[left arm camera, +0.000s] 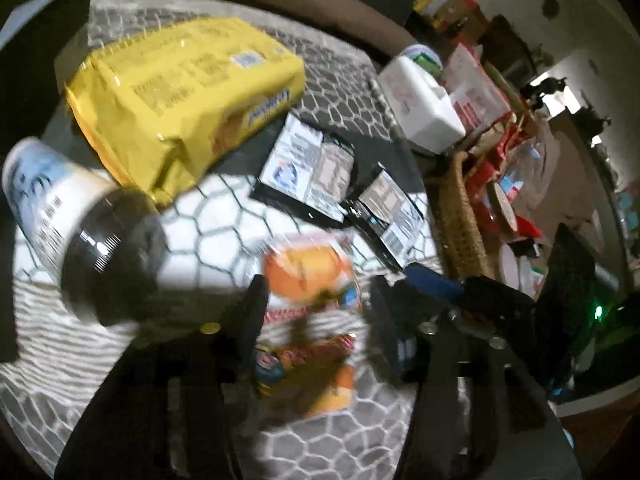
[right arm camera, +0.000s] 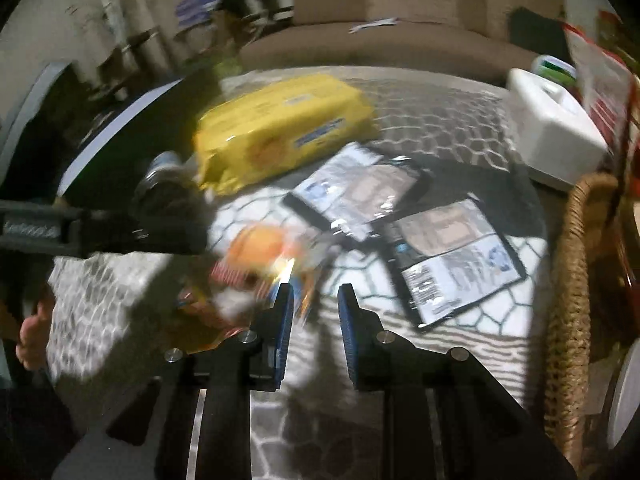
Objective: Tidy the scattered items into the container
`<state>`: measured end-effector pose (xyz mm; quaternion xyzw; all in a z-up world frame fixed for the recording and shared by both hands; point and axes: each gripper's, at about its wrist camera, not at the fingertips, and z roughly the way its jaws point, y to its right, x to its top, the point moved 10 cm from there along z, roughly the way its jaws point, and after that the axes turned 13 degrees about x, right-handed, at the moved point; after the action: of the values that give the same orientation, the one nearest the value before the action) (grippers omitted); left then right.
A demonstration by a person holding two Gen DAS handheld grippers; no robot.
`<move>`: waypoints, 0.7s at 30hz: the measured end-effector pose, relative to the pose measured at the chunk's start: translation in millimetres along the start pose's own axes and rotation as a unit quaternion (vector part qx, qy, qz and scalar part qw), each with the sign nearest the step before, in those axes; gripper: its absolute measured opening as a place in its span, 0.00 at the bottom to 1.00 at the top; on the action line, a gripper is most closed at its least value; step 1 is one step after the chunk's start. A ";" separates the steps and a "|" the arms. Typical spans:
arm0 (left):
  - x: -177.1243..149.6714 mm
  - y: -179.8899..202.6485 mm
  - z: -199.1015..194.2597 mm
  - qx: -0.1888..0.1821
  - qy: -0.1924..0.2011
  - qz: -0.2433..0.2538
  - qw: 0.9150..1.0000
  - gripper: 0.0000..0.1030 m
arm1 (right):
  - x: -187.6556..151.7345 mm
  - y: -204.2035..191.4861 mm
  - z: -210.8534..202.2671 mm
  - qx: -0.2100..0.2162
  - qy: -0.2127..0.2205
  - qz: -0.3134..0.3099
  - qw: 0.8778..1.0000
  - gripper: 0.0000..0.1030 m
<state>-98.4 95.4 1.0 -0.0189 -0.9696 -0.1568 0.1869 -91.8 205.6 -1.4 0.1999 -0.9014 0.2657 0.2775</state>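
Your left gripper [left arm camera: 316, 312] stood half open around the orange snack packet [left arm camera: 310, 276]; your right gripper [right arm camera: 314, 300] was nearly closed, empty, beside the wicker basket [right arm camera: 572, 280].

— Where are you working here?

— You're in a home, a living room by the look of it. Far ahead of your right claw a brown sofa [right arm camera: 400, 12] runs along the back, with a patterned grey rug [right arm camera: 432, 120] spread below it.

— Anything else that says home?

— To the right of your claw stands a woven wicker basket [right arm camera: 568, 288], and beyond it a clutter of household boxes [left arm camera: 476, 84]. Ahead of your left claw lies a yellow snack pack [left arm camera: 180, 92].
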 end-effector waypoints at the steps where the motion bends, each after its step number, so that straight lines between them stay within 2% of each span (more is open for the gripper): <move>1: 1.0 -1.6 0.6 0.001 0.003 0.002 1.000 0.55 | 2.1 2.0 -0.2 0.003 0.009 0.009 1.000 0.23; 4: 4.4 -2.3 3.7 -0.007 0.011 0.001 1.000 0.55 | 10.7 2.0 9.7 0.015 0.023 0.026 0.999 0.23; 8: 7.1 3.1 19.1 0.001 0.009 0.009 1.000 0.55 | 17.0 -1.4 32.7 0.012 0.018 0.024 0.999 0.23; 12: 6.1 -0.8 39.5 0.048 0.001 0.020 0.999 0.55 | 13.1 3.9 46.7 -0.033 -0.001 -0.007 0.999 0.23; 14: 2.9 -7.0 49.7 0.065 -0.005 0.019 0.998 0.55 | 10.9 6.5 47.5 -0.039 0.000 -0.017 0.999 0.24; 16: -0.8 -13.9 57.2 0.073 -0.008 0.015 0.997 0.60 | 10.1 10.2 46.7 -0.041 0.003 -0.018 0.999 0.30; 17: -2.0 -18.4 58.9 0.073 -0.008 0.008 0.997 0.66 | 10.1 11.5 46.1 -0.036 0.004 -0.014 0.999 0.32; 21: -5.7 -21.9 59.3 0.080 -0.001 0.007 0.997 0.68 | 8.4 17.7 45.3 -0.029 0.006 0.000 1.000 0.35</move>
<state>-116.3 93.2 -59.9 -0.0110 -0.9791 -0.0770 0.1879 -125.1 190.8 -34.7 0.1897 -0.9070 0.2406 0.2890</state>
